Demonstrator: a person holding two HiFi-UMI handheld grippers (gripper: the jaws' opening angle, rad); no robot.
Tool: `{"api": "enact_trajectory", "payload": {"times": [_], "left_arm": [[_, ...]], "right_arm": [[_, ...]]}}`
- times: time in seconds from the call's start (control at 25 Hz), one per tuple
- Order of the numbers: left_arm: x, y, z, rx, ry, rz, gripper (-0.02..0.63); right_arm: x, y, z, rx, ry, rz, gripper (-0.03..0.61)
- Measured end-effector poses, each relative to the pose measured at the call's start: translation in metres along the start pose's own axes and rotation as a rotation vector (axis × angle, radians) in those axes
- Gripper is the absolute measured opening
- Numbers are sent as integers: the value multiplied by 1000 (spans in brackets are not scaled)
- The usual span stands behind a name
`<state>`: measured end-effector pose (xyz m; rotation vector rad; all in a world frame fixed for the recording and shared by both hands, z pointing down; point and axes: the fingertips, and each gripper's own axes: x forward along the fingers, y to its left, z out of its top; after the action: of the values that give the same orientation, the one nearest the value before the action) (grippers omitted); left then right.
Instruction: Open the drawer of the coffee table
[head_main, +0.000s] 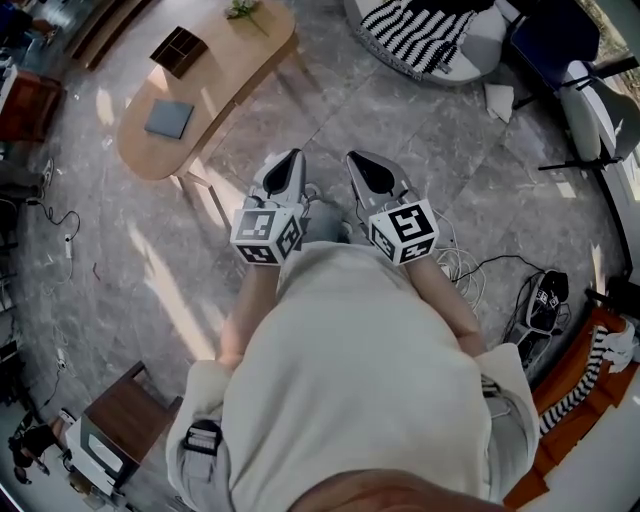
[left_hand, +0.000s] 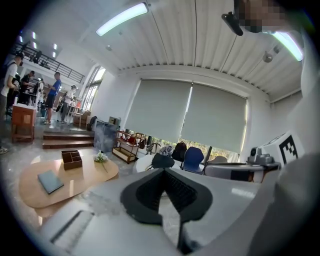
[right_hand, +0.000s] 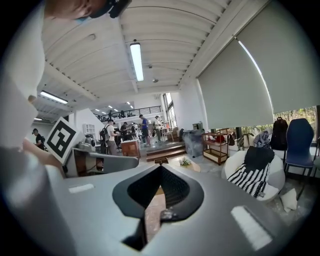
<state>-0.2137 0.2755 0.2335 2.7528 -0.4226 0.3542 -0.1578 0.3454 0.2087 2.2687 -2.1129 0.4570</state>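
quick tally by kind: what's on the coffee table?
book: 1
divided box: 1
flower sprig: 1
total on the table: 3

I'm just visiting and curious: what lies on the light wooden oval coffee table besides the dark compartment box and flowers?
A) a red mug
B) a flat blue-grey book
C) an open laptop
B: a flat blue-grey book lies on the light wooden oval coffee table, a little apart from the dark brown compartment box.
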Motion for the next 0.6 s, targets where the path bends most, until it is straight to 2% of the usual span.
{"api": "enact_trajectory", "payload": {"times": [0.16,0.32,0.48,0.6], "left_arm": [[4,0,13,31,-4,-5,-3],[20,16,6,-2,-1,9,-3],[50,30,11,-20,-7,16,-3],[81,34,35,-1,-22,14,-3]], "right_arm": [[6,0,-8,2,23,6,0],[17,-10,-7,7,30,7,0],[36,-35,-3,-4,39,3,0],[55,-61,3,-2,46,-1,-1]]}}
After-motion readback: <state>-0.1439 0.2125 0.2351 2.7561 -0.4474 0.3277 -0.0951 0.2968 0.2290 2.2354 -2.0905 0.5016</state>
